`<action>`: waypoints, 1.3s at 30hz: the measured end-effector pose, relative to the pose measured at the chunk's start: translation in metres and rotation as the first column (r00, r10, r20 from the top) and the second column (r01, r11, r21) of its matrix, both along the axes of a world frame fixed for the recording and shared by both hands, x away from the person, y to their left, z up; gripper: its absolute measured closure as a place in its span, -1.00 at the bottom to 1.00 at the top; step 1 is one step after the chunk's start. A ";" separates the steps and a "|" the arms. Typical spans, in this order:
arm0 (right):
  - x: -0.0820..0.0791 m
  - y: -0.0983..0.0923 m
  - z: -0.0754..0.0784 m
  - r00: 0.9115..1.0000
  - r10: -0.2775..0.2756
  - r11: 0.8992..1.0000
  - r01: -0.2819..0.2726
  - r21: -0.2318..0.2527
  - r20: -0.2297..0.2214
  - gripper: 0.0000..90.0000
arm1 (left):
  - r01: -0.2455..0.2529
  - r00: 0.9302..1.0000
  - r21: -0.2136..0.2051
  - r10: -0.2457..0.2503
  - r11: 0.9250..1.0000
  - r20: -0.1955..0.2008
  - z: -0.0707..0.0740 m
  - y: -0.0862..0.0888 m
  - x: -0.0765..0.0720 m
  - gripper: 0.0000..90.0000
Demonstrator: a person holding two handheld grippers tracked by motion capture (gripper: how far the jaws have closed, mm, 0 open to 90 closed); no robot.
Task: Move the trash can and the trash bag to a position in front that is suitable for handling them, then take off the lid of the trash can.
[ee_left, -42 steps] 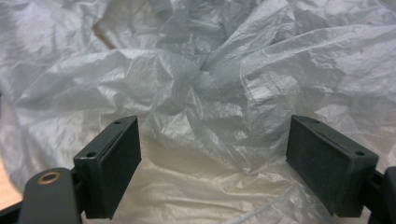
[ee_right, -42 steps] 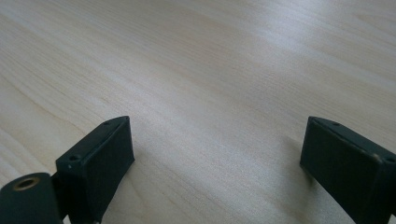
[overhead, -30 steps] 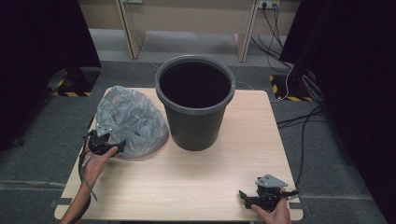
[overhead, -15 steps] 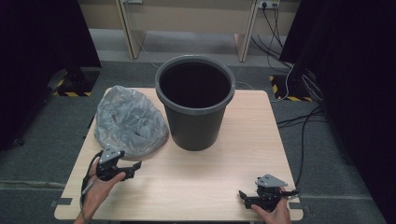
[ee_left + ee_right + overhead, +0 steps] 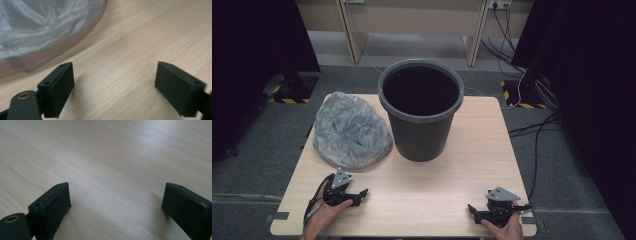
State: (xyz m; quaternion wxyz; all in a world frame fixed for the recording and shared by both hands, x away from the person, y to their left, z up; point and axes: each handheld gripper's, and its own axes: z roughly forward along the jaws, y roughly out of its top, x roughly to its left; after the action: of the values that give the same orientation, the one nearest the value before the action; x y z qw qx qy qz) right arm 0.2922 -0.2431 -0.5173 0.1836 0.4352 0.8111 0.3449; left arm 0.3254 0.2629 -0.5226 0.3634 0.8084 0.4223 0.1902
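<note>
— While the count runs, what stands on the pale wooden worktop [image 5: 462, 165]?

— Item one: a crumpled translucent grey plastic bag [image 5: 351, 131], lying in a heap on the far left part of the worktop. Item two: a round dark grey plastic bin [image 5: 420, 115], upright, mouth open, at the centre towards the far edge. The bag's right edge lies just beside the bin's wall; I cannot tell whether they touch.

— And the left tongs [image 5: 354, 195]?

— Held in the person's left hand [image 5: 324, 212] at the near left of the worktop, low over the wood, near the bag's front edge but apart from it. In the left gripper view the left tongs [image 5: 115, 86] stand with both black jaws wide apart, bare wood between them, and the plastic bag [image 5: 37, 32] lies across the upper left beyond them.

— The right tongs [image 5: 477, 215]?

— Held in the right hand [image 5: 507, 230] at the near right corner, well apart from bag and bin. The right gripper view shows the right tongs [image 5: 115, 205] spread wide too, holding no item, with plain wood grain [image 5: 112, 157] ahead.

— Anything around the worktop?

— Grey carpet floor [image 5: 562, 165], with black cables [image 5: 532, 125] trailing on the right.
</note>
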 end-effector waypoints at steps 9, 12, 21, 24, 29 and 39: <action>-0.001 -0.001 -0.001 1.000 -0.003 1.000 0.003 0.002 0.009 -0.81 | -0.004 1.000 -0.014 0.004 1.000 -0.015 0.000 0.002 0.000 -0.69; -0.001 -0.002 0.000 1.000 -0.002 1.000 0.002 0.017 0.000 -0.81 | -0.003 1.000 -0.014 0.003 1.000 -0.017 0.000 0.002 0.000 -0.69; 0.007 -0.013 0.008 1.000 0.002 0.991 -0.002 0.135 -0.002 -0.71 | -0.004 1.000 -0.013 0.004 1.000 -0.017 0.000 0.002 0.000 -0.69; 0.011 -0.012 0.017 1.000 0.008 0.990 -0.012 0.143 0.025 -0.71 | -0.004 1.000 -0.013 0.004 1.000 -0.017 0.000 0.002 0.000 -0.69; 0.023 -0.013 0.036 0.998 0.006 0.986 -0.015 0.166 0.055 -0.69 | -0.004 1.000 -0.013 0.004 1.000 -0.017 0.000 0.002 0.000 -0.70; 0.069 -0.011 0.078 0.995 -0.033 0.980 0.013 0.196 0.099 -0.69 | -0.005 1.000 -0.013 0.005 1.000 -0.017 0.000 0.002 0.000 -0.70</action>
State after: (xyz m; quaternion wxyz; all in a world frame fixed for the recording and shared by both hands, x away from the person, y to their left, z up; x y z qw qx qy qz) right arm 0.3612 -0.2537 -0.4392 0.1849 0.4424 0.7579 0.4424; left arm 0.3254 0.2645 -0.5230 0.3647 0.8065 0.4286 0.1815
